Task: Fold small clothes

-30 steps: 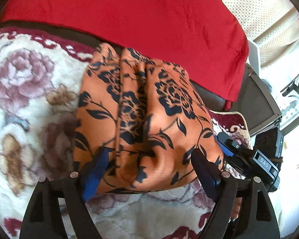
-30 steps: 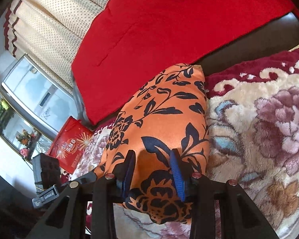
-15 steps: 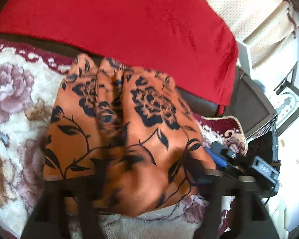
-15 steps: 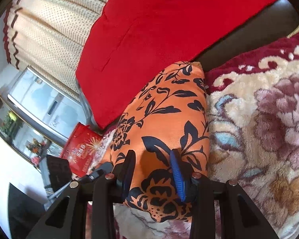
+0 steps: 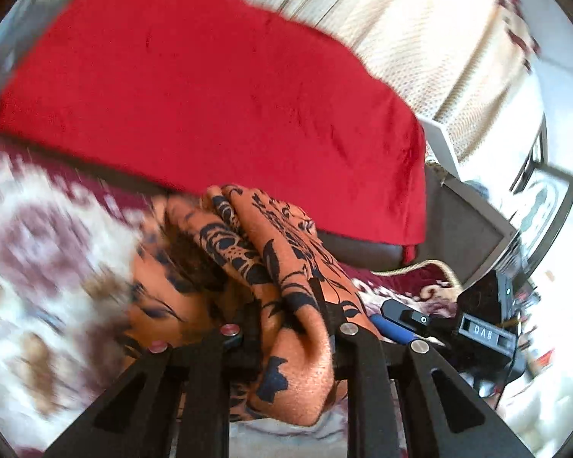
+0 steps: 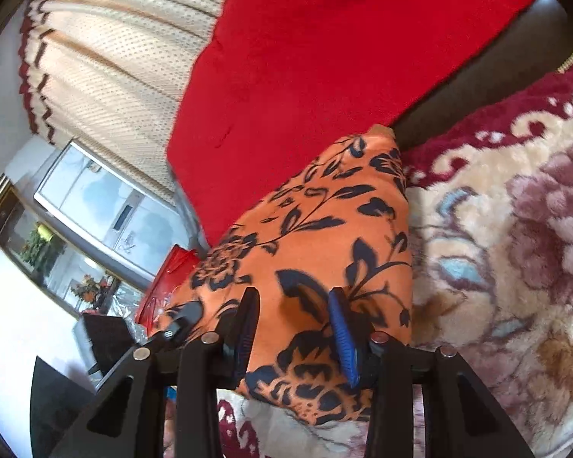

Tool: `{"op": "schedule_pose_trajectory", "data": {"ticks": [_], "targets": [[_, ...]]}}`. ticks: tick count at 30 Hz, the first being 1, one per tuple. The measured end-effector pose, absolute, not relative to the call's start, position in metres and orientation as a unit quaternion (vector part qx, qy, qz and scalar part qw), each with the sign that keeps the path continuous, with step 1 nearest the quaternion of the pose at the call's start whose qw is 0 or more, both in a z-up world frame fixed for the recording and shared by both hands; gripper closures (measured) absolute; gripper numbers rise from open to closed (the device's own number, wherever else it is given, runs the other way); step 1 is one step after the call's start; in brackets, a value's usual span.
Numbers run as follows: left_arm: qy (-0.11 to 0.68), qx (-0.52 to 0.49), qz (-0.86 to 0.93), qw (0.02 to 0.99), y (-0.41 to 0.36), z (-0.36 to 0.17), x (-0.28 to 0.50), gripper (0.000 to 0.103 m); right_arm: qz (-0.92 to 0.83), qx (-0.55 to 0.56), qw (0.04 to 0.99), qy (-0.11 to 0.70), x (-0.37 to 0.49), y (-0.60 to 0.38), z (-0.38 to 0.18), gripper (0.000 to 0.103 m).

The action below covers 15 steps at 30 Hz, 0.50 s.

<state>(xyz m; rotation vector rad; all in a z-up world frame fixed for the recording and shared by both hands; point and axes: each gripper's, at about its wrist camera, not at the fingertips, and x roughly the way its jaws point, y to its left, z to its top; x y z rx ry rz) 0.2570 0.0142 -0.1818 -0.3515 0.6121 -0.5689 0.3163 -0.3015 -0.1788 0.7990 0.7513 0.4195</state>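
Observation:
An orange garment with a black flower print (image 5: 286, 267) lies bunched on a floral plush blanket (image 5: 38, 259). My left gripper (image 5: 290, 320) is shut on a thick fold of it, and the cloth rises between the jaws. In the right wrist view the same garment (image 6: 324, 229) stretches away toward the red cover. My right gripper (image 6: 294, 324) is shut on its near edge, with the blue pads (image 6: 341, 328) pressed into the cloth. The right gripper also shows in the left wrist view (image 5: 404, 324), close at the right.
A red cover (image 5: 210, 87) drapes a dark sofa back (image 6: 477, 87) behind the garment. Cream curtains (image 6: 107, 61) hang beyond. A glass cabinet (image 6: 95, 206) and a red packet (image 6: 168, 286) stand to the left in the right wrist view. The blanket (image 6: 515, 267) spreads right.
My left gripper has closed from wide open onto the garment and gathered it into a tall bunch; its view is blurred from motion. My right gripper has kept its grip and tilted slightly.

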Motion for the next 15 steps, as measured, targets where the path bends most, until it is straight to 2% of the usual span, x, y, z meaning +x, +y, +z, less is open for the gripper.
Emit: {"op": "schedule_pose_trajectory", "data": {"ticks": [2, 4, 6, 7, 10, 13, 15], "targets": [[0.296, -0.139, -0.25, 0.911, 0.016, -0.185, 0.257, 0.082, 0.204, 0.364, 0.833, 0.362, 0.319, -0.293, -0.178, 0.062], [0.368, -0.116, -0.211, 0.898, 0.016, -0.215, 0.279, 0.078, 0.202, 0.35, 0.83, 0.385, 0.325, -0.281, -0.185, 0.062], [0.437, -0.144, -0.179, 0.869, 0.021, -0.247, 0.299, 0.053, 0.195, 0.338, 0.829, 0.4, 0.328, -0.274, -0.192, 0.062], [0.452, -0.193, -0.174, 0.854, 0.031, -0.259, 0.307, 0.051, 0.198, 0.34, 0.827, 0.401, 0.329, -0.273, -0.193, 0.062], [0.456, -0.238, -0.175, 0.839, 0.041, -0.249, 0.314, 0.048, 0.201, 0.34, 0.826, 0.403, 0.331, -0.271, -0.193, 0.062], [0.418, -0.188, -0.153, 0.876, 0.033, -0.229, 0.306, 0.043, 0.2, 0.346, 0.823, 0.403, 0.331, -0.273, -0.196, 0.062], [0.393, -0.141, -0.138, 0.898, 0.022, -0.218, 0.302, 0.034, 0.201, 0.355, 0.818, 0.405, 0.332, -0.276, -0.199, 0.062]]}}
